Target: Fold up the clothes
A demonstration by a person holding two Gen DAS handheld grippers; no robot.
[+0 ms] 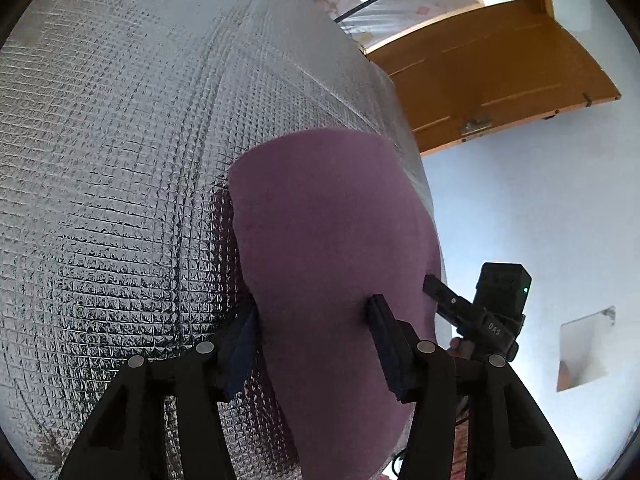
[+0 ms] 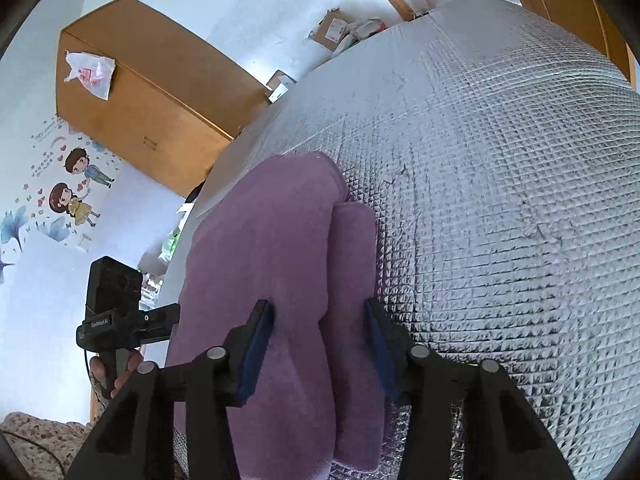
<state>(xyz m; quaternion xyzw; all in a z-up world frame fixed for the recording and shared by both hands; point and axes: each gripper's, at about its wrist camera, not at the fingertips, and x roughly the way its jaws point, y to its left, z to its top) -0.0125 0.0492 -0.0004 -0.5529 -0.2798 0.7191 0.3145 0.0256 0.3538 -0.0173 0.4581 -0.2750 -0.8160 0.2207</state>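
Right under both wrist cams sits the purple cloth (image 2: pixel 280 300), folded into a thick bundle along the edge of the silver quilted worktop (image 1: pixel 120 160). Left gripper (image 1: pixel 312 340) has its jaws spread wide around the fold, not squeezing. Right gripper (image 2: pixel 320 344) is apart too, straddling the layers with pads just off the fabric. My worry: the bundle lies so close to the edge that a nudge could tip it off, or the loose top layer could unroll. Its near end is cut off, so I can't tell if it overhangs.
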